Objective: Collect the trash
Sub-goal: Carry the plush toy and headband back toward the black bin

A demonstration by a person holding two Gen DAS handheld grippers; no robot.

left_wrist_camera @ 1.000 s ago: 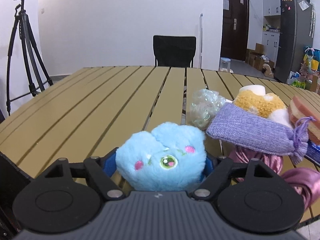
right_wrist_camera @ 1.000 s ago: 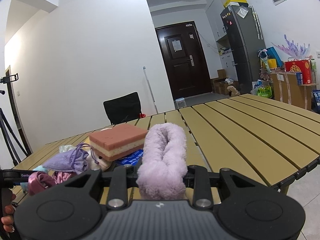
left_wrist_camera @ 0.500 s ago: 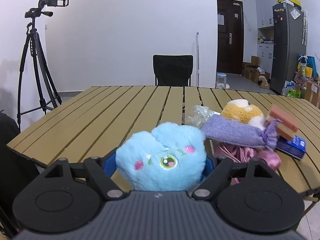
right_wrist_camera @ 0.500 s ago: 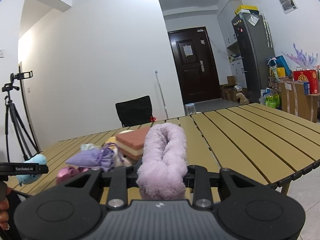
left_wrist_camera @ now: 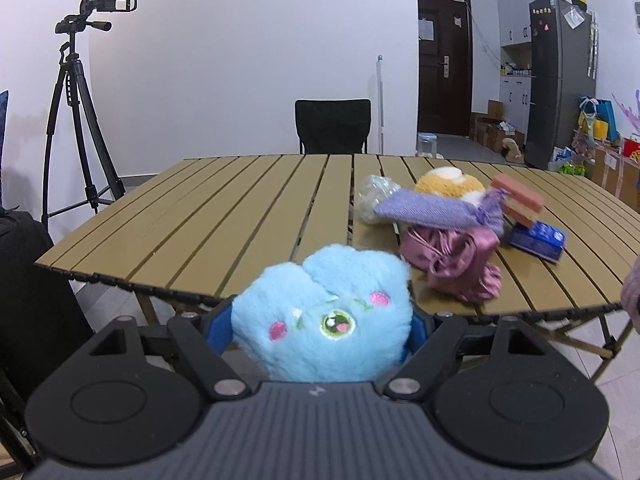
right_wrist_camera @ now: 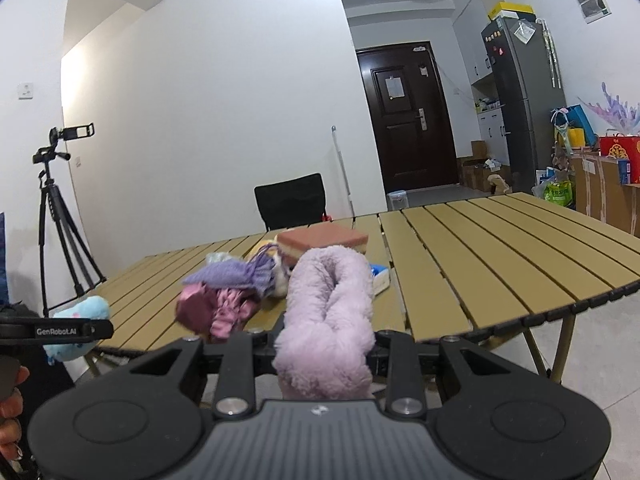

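Ahead of me a slatted tan table [left_wrist_camera: 224,208] fills mid-frame, with a black chair [left_wrist_camera: 333,125] behind it against the white wall [left_wrist_camera: 248,52]. A camera tripod [left_wrist_camera: 76,120] stands at left; a dark door [left_wrist_camera: 444,80] and grey fridge [left_wrist_camera: 558,80] at right.

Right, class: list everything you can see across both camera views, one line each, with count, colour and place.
Table: one, tan slats, centre.
Blue plush: one, in left tool.
Fluffy roll: one, lilac, in right tool.
Knit pouch: one, purple, on pile.
Satin cloth: one, pink, table front.
Sponge block: one, pink and cream.
Blue packet: one, under sponge.
Chair: one, black, behind table.
Tripod: one, black, left.
Left tool: shut on plush.
Right tool: shut on roll.
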